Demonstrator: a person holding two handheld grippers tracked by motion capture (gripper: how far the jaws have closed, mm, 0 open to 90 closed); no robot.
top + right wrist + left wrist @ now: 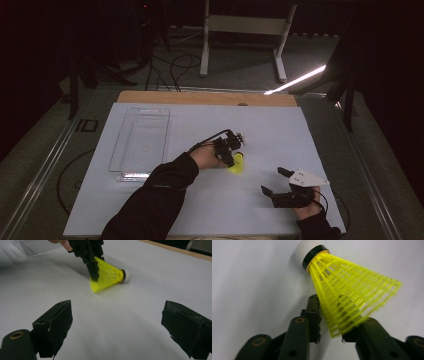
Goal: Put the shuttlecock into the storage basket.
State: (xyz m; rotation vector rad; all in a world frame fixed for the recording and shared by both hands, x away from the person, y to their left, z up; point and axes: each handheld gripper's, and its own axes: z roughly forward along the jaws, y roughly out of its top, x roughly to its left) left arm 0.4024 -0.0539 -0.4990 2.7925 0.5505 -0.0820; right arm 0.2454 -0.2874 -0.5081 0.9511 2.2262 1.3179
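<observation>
From the high view, the left tongs [235,152] sit right over the yellow plastic mesh shuttlecock [237,164], which lies on the white table sheet [280,130] just below their tips. The clear plastic rectangular tray [140,137] stands well to the left of them, and the right tongs [274,181] rest well apart on the near right, jaws spread and empty.

In the left gripper view, the shuttlecock [352,297] lies between the two black jaws, its white cork tip with the black band pointing away from them. The jaws pinch the wide open end of the skirt from both sides. To do this well, I judge the squeeze should stay gentle, since the lattice will likely buckle or spring out under a hard pinch; a grip nearer the cork would be firmer.

In the right gripper view, the left tongs [93,268] bite the skirt of the shuttlecock [110,273] ahead of the right tongs' wide-spread jaws. Lifting straight up before swinging towards the tray seems safest.
</observation>
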